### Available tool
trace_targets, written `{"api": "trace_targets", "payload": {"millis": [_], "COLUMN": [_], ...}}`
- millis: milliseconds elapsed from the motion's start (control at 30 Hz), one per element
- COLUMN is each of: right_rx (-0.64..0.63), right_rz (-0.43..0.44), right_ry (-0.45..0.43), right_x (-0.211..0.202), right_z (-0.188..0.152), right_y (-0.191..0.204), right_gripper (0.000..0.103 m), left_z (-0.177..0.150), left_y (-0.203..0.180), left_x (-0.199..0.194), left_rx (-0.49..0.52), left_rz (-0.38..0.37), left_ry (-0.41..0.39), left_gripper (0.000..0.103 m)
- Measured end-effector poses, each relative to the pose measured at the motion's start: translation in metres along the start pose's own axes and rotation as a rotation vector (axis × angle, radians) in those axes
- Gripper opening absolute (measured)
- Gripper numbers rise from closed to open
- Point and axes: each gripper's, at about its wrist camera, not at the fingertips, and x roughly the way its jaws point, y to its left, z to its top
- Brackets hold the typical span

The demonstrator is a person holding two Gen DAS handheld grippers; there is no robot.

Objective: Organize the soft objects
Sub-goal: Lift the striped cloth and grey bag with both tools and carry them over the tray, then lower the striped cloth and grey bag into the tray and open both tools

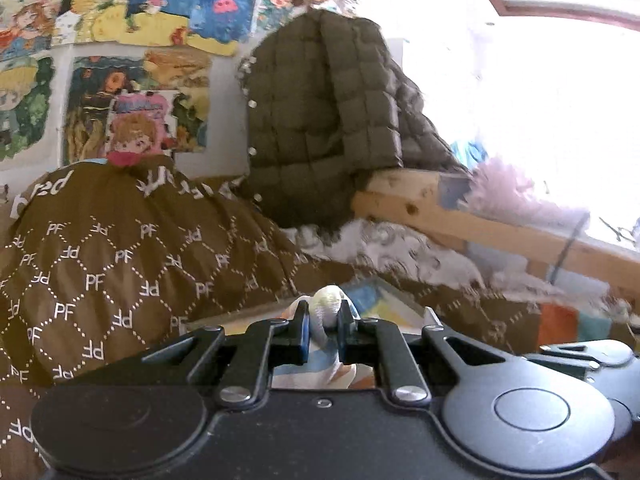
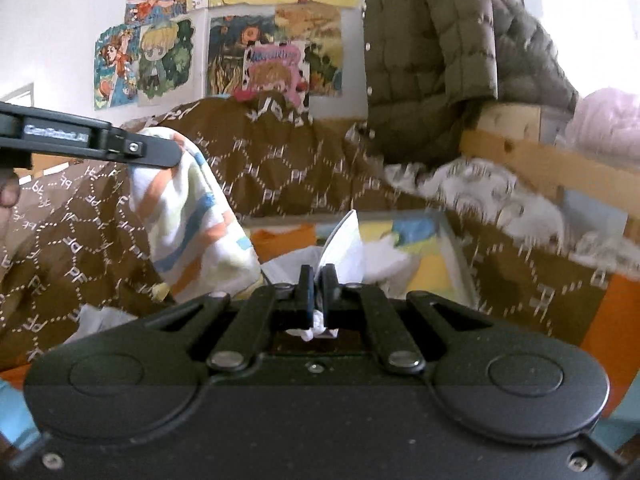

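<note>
A white cloth with orange, blue and yellow stripes [image 2: 192, 216] hangs between both grippers above the bed. My left gripper [image 1: 323, 322] is shut on a bunched corner of it [image 1: 329, 304]; in the right wrist view that gripper [image 2: 176, 158] reaches in from the left, the cloth draping down from its tip. My right gripper [image 2: 317, 292] is shut on another white edge of the cloth [image 2: 344, 240], which sticks up between the pads. A brown quilt with white "PF" lettering [image 1: 100, 264] lies heaped on the bed behind.
An olive quilted jacket [image 1: 320, 112] hangs over the wooden bed rail [image 1: 480, 228]. A white patterned blanket [image 2: 480, 188] and a pale pink fluffy item [image 2: 608, 124] lie at the right. Cartoon posters [image 1: 140, 60] cover the wall. A colourful bedsheet [image 2: 424, 256] shows below.
</note>
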Motion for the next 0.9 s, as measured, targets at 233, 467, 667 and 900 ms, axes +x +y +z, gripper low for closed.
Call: {"api": "trace_targets", "payload": {"millis": [233, 467, 667, 900], "right_rx": [-0.04, -0.06, 0.001, 0.059], "right_rz": [0.001, 0.025, 0.034, 0.049], "right_ry": [-0.044, -0.016, 0.092, 0.205], "right_x": [0.027, 0.066, 0.099, 0.118], "right_z": [0.025, 0.033, 0.021, -0.001], "right_y": [0.003, 0.016, 0.009, 0.001], "right_gripper": [0.0, 0.0, 0.0, 0.0], "left_z": [0.01, -0.002, -0.038, -0.075], "left_y": [0.019, 0.042, 0.054, 0.054], "left_x": [0.028, 0.06, 0.085, 0.098], "left_rx": [-0.035, -0.102, -0.139, -0.15], "left_rz": [0.104, 0.167, 0.178, 0.13], "left_ry": [-0.083, -0.046, 0.097, 0.257], "left_gripper": [0.013, 0.013, 0.013, 0.014]}}
